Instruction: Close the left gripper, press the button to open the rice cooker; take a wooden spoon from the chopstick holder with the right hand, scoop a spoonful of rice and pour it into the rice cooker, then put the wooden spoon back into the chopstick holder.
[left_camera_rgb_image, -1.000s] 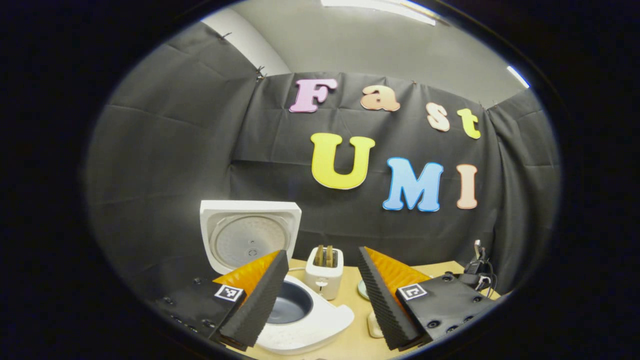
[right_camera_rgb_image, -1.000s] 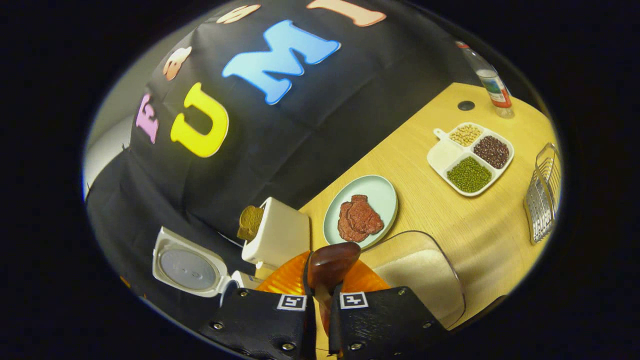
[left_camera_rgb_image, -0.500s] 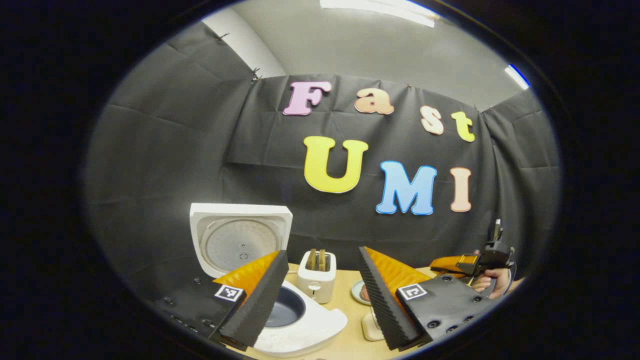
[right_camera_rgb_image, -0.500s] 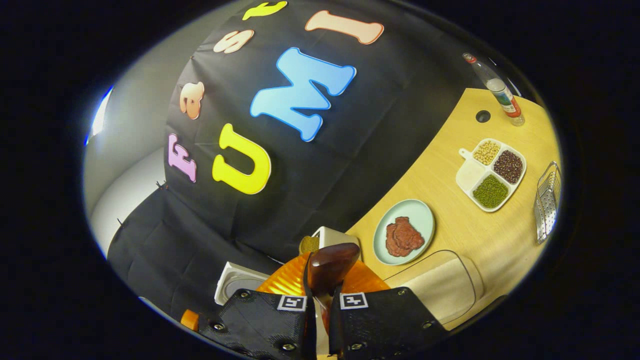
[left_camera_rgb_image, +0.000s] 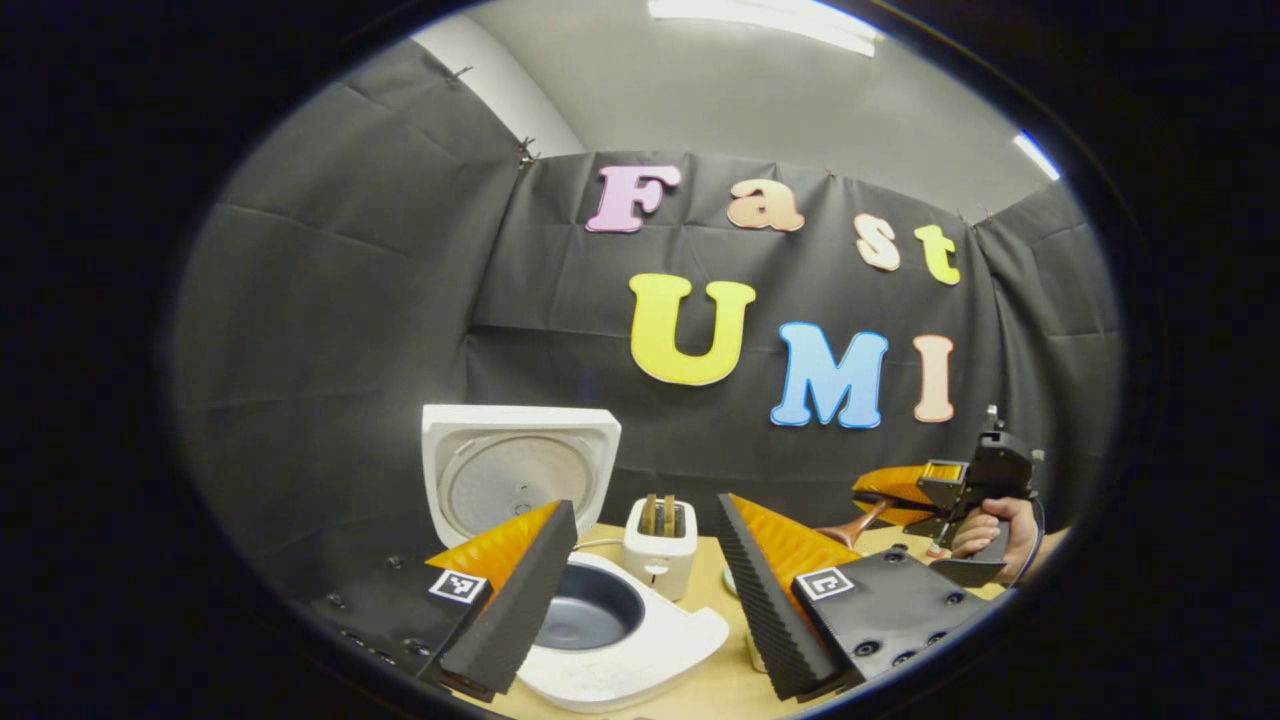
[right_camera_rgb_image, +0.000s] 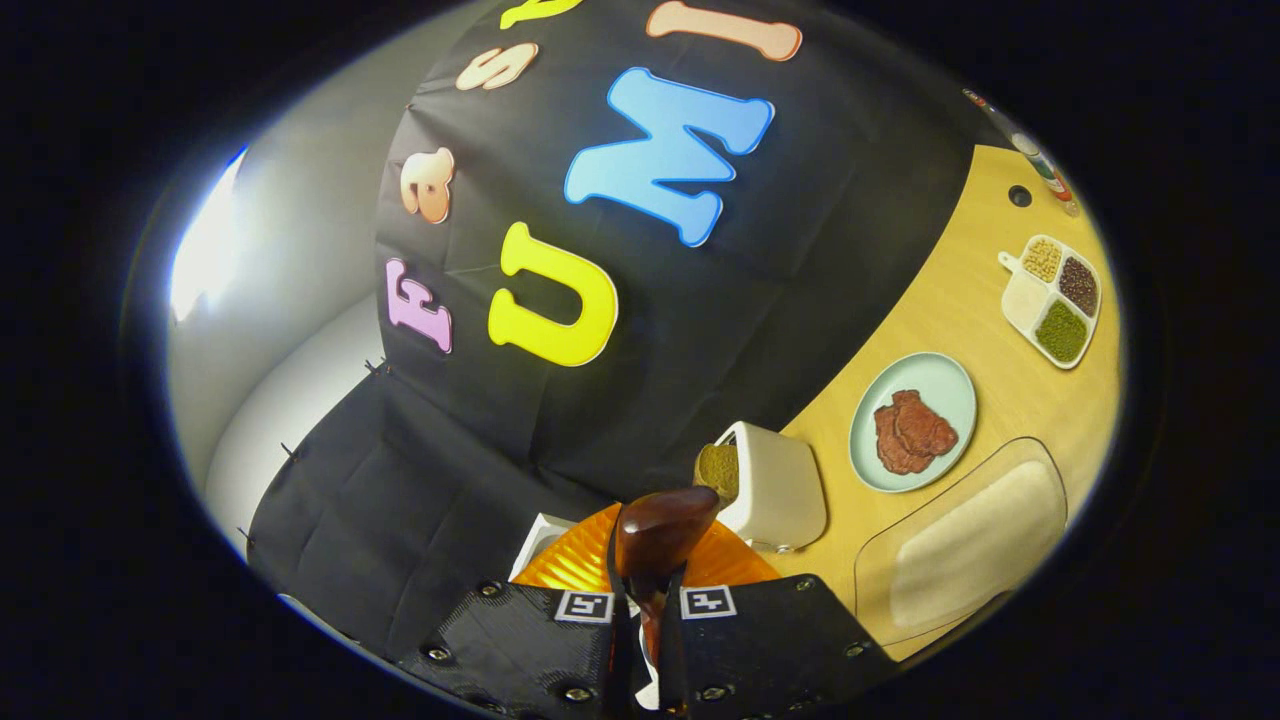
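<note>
Both right tongs (right_camera_rgb_image: 640, 600) fingers clamp wooden spoon (right_camera_rgb_image: 655, 535); left tongs (left_camera_rgb_image: 640, 580) apart above open rice cooker (left_camera_rgb_image: 600, 620).

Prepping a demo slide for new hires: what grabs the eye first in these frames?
First, the open rice cooker at lower left of the left gripper view, its white lid upright and its dark pot bare, framed by the spread left tongs. In the right gripper view, the right tongs pinch the wooden spoon at bottom centre. Right of it sit a toaster and a plate of red meat.
</note>
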